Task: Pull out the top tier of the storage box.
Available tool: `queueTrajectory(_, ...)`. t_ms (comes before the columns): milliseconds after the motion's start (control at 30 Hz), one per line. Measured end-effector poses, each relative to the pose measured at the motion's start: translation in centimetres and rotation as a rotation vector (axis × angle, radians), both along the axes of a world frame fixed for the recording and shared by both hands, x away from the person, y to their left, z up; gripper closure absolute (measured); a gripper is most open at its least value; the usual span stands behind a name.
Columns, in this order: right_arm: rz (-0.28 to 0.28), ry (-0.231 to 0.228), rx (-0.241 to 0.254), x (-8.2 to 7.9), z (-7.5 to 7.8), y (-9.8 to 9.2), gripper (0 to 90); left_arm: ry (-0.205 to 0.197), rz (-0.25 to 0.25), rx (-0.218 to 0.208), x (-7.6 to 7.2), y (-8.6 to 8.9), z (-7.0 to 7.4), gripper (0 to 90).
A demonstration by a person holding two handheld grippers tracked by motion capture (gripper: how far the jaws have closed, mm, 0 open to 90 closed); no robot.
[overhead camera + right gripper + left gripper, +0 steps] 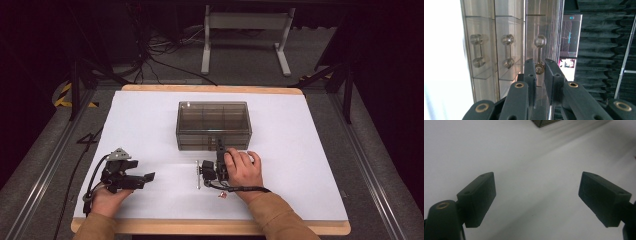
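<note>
A smoky transparent drawer box (213,120) stands on the white table top (145,115), and its corner shows in the left gripper view (544,122). My right gripper (220,146) is turned on its side at the box's front face. Its jaws (539,62) are shut on the lower knob of a clear bar-shaped drawer handle (540,51). Two more such handles (507,51) (477,53) sit on the neighbouring drawers. My left gripper (142,170) rests low at the table's front left. It is open (537,176), with bare table between its jaws.
A thin silvery rod (198,174) lies on the table just left of my right hand. A small reddish piece (223,195) lies near the right wrist. A wooden edge (210,227) borders the table. Beyond it stand a white desk frame (245,30) and floor cables (150,55).
</note>
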State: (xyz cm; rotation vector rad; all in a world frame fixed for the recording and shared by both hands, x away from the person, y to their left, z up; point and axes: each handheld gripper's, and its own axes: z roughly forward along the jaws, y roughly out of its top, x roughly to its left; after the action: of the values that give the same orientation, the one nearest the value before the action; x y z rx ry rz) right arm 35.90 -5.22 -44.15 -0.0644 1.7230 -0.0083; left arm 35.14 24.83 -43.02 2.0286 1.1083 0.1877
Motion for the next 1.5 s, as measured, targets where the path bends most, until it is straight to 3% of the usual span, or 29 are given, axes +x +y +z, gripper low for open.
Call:
queueTrajectory(300, 0.012, 0.011, -0.002, -1.3, 0.2, -0.3, 80.4, -0.003, -0.006, -0.002, 0.3, -0.2, 0.0, 15.0)
queueTrajectory(767, 0.026, 0.011, 0.007, -1.8, 0.1, -0.5, 79.8, 0.000, -0.014, -0.001, 0.5, -0.5, 0.0, 15.0)
queueTrajectory(867, 0.021, -0.002, 0.005, -1.7, 0.1, -0.7, 70.4, 0.001, -0.012, -0.003, 0.6, -0.6, 0.0, 15.0)
queueTrajectory(1000, 0.030, -0.022, 0.026, -1.9, 0.1, -1.3, 62.7, 0.000, -0.022, 0.002, 0.8, -0.9, 0.0, 15.0)
queueTrajectory(1200, 0.053, -0.026, 0.036, -2.3, 0.1, -2.5, 58.9, -0.001, -0.032, 0.003, 1.1, -1.3, 0.0, 15.0)
queueTrajectory(1500, 0.071, 0.022, 0.128, -2.7, 1.1, -4.6, 56.0, -0.002, -0.039, 0.005, 1.4, -1.7, 0.0, 15.1)
